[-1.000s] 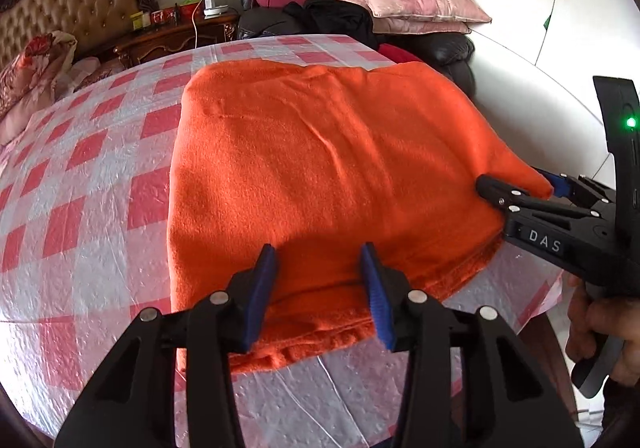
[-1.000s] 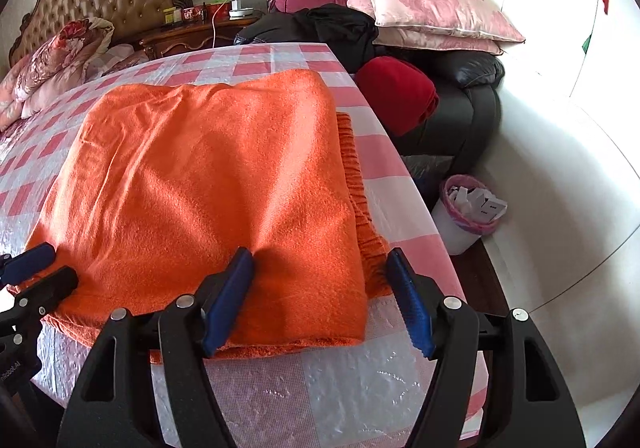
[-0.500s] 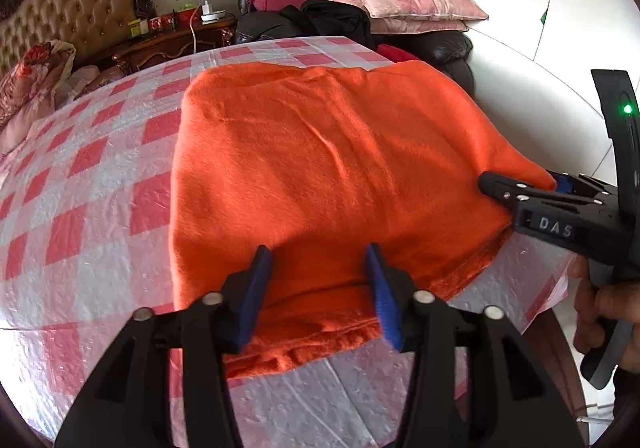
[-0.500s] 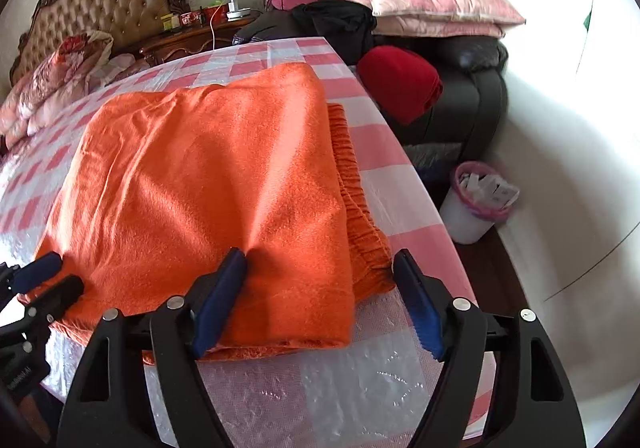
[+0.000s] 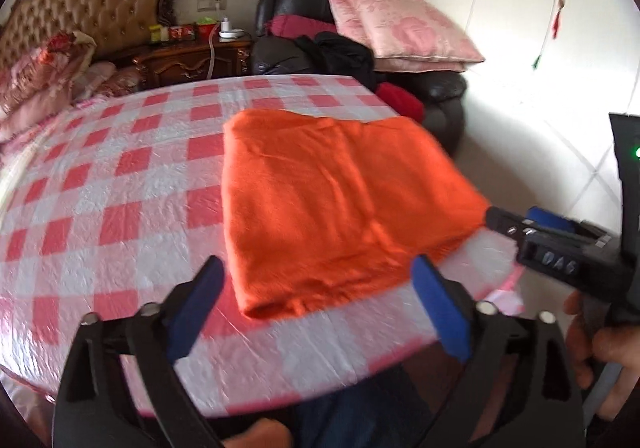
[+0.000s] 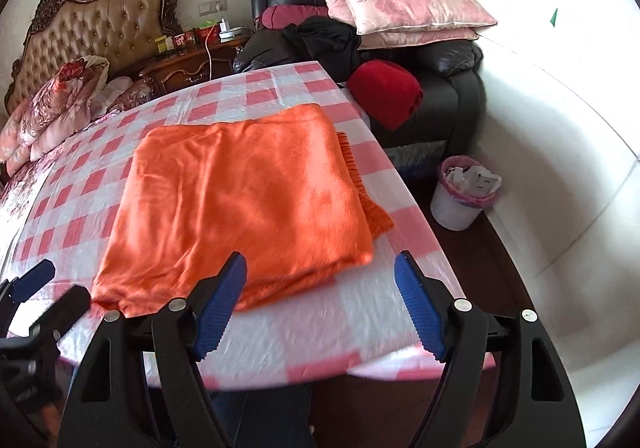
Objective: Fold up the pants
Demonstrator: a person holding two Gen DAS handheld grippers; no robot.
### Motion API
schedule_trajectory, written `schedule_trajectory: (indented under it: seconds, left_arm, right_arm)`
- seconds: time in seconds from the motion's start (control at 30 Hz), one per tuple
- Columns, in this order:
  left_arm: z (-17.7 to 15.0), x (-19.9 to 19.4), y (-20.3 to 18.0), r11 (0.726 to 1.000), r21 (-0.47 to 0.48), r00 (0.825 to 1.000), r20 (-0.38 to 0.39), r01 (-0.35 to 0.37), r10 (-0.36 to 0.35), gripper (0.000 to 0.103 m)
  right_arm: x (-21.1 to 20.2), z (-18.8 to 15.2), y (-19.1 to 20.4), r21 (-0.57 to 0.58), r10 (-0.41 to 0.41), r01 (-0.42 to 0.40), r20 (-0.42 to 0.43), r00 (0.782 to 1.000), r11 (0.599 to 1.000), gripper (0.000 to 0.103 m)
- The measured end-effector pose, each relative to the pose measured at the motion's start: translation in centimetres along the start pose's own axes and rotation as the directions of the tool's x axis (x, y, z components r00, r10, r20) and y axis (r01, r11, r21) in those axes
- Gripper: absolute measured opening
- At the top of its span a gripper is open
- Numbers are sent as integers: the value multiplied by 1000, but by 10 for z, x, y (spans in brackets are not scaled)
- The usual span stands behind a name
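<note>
Pants (image 6: 240,204): one pair, orange, folded into a flat rectangle of several layers, lying on the table toward its near right part; a ribbed band sticks out along the right side in the right wrist view

Table (image 5: 120,188): one, covered with a pink-and-white checked plastic cloth

Left gripper (image 5: 320,296): one, black with two blue pads, jaws opening and spread wide, nothing pressed between them; it hangs over the near table edge, with the near edge of the pants seen through the gap but untouched

Right gripper (image 6: 320,288): one, same build, jaws released and apart, holding nothing; the near right corner of the pants shows beyond and between the fingers, clear of both pads

Hand (image 5: 592,348): one in view, at the right edge of the left wrist view, gripping the right gripper's handle

Pillows (image 6: 400,4): two, pink with a floral print, stacked on one black leather armchair (image 6: 452,80) behind the table

Red bundle (image 6: 384,92): one, resting against the armchair

Waste bin (image 6: 460,196): one, white with a pink liner, on the floor right of the table

Headboard (image 6: 96,32): one, tufted, carved frame, far left
</note>
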State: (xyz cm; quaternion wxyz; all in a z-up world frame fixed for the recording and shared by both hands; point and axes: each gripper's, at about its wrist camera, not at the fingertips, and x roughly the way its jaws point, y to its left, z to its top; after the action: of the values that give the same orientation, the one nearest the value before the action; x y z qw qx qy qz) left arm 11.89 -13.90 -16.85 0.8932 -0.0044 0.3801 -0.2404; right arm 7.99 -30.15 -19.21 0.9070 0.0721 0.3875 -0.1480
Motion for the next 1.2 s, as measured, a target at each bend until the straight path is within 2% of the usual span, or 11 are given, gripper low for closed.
schedule_trajectory:
  seconds: [0.07,0.27,0.4,0.53,0.67,0.97,1.2]
  left_arm:
    - [1,-14,-3,1000,-28,1000,-1,5,-5,101]
    - [5,-42,-15,1000,-14,1000,13,-19,20,101]
    - [8,-53,-16,1000,-20,1000,29,0,0,101]
    - [10,-57,-17,1000,-25,999,37,0,1,101]
    - [10,-56,-19,1000,-19,999,37,-5,6,101]
    - [7,-50,-16,999,-14,999,16,-29,29,101]
    - [5,-47,-17,1000,-11,1000,5,-14,14,101]
  right_arm:
    - [-13,-4,3,3,-4,4,2,1000,1000,75]
    - [-52,-10,8,-8,-62,62,50,997,998,78]
    - [-67,-12,9,-10,-76,77,76,994,997,78]
    - [-71,-12,11,-25,-103,106,81,991,994,78]
    - [-72,-13,10,-19,-80,82,78,994,996,78]
    - [-70,-15,10,-26,-81,83,73,994,996,78]
    - [-68,-17,10,-29,-75,77,66,995,997,78]
